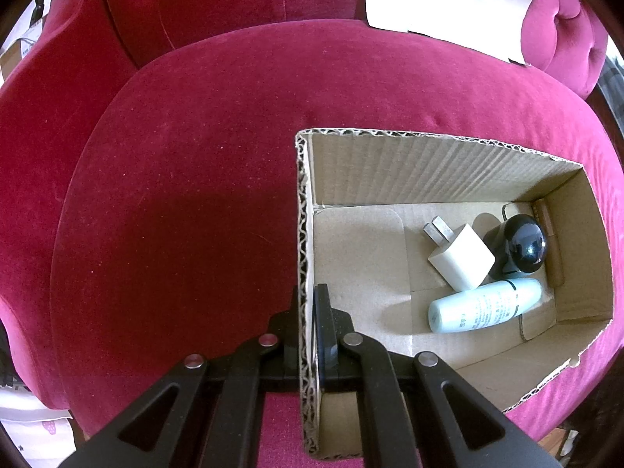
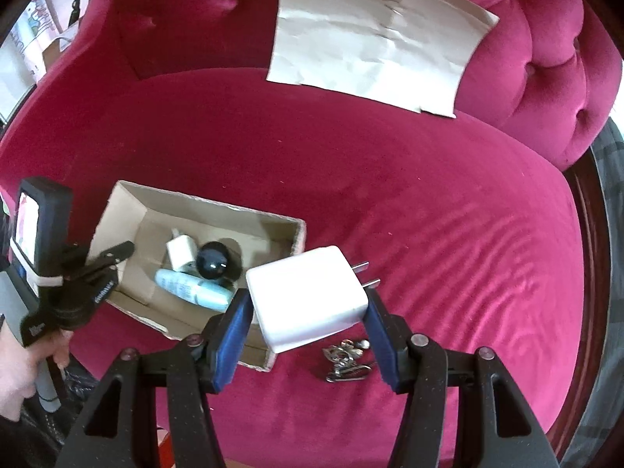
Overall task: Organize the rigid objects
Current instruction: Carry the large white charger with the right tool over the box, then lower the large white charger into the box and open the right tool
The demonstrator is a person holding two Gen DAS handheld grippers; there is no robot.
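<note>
The right gripper [image 2: 308,314] clamps a large white charger [image 2: 308,296], prongs pointing right. The left gripper [image 1: 306,312] pinches the cardboard box [image 1: 429,163] wall; keys [image 2: 345,358] lie just beneath the charger.

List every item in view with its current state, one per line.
Cardboard box: open, wall clamped by left hand-held gripper.
Large white charger: held aloft by right hand-held gripper.
Small white charger: in box.
Pale blue bottle: lying in box.
Black ball-shaped object: in box.
Keychain: on cushion.
</note>
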